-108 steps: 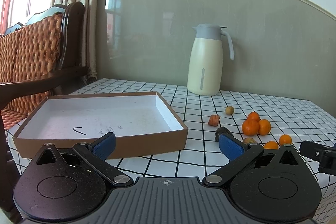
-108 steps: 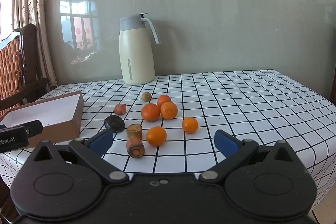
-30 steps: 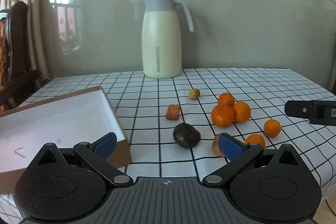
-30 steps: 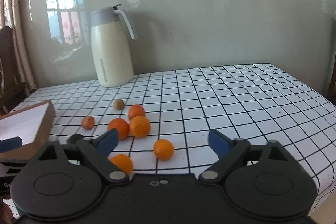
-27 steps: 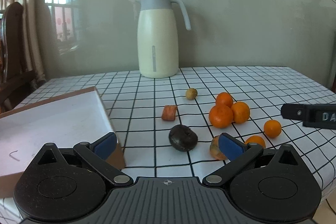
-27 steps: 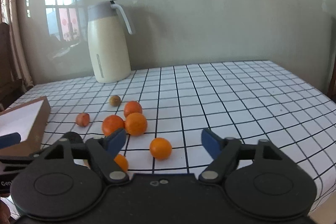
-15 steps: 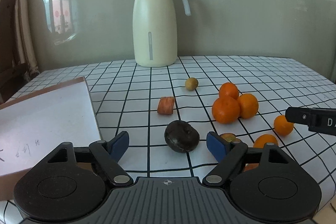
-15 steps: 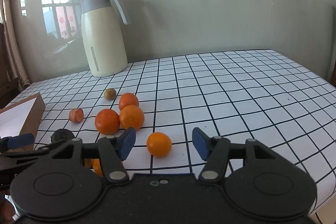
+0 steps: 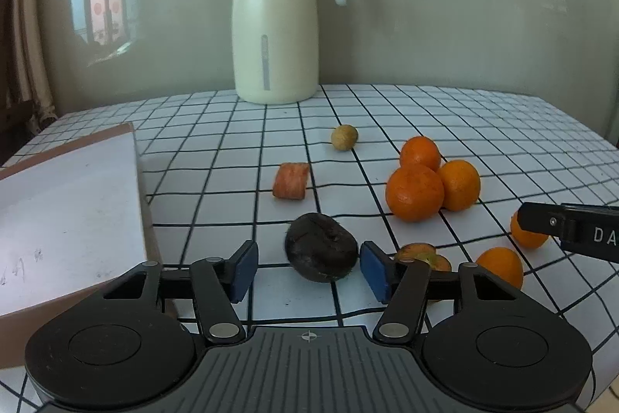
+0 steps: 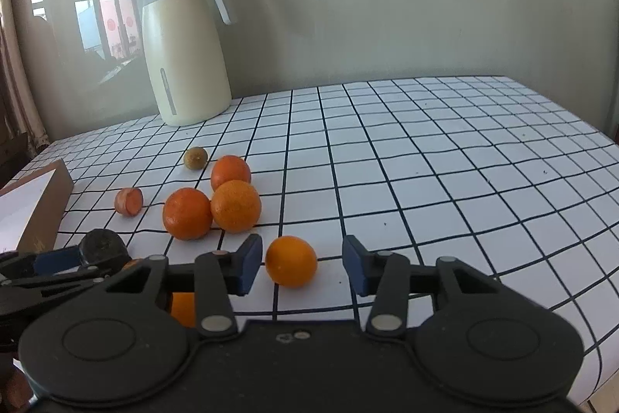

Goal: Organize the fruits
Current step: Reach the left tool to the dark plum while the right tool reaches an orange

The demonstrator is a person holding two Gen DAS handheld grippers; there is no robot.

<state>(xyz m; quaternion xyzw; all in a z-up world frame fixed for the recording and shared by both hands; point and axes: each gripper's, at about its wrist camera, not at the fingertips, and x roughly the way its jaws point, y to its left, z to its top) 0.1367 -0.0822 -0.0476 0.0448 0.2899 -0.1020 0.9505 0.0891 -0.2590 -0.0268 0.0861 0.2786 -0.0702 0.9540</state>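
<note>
My left gripper (image 9: pixel 309 268) is open, its blue pads on either side of a dark wrinkled fruit (image 9: pixel 321 247) on the checked tablecloth; the fruit also shows in the right wrist view (image 10: pixel 102 245). My right gripper (image 10: pixel 303 264) is open around a small orange (image 10: pixel 291 260). Three bigger oranges (image 9: pixel 414 192) sit clustered behind, also in the right wrist view (image 10: pixel 235 205). A carrot piece (image 9: pixel 291 180), a small brownish fruit (image 9: pixel 344 137) and a cut carrot piece (image 9: pixel 423 253) lie nearby. An open cardboard box (image 9: pixel 69 204) sits at left.
A cream thermos jug (image 9: pixel 275 22) stands at the back near the wall. Another small orange (image 9: pixel 500 266) lies by my left gripper's right finger. The table's right edge (image 10: pixel 603 258) drops off. A wooden chair (image 9: pixel 11 72) stands at far left.
Both grippers moved forward and down toward the fruit. The jaws of both narrowed, the left around the dark fruit, the right around the small orange.
</note>
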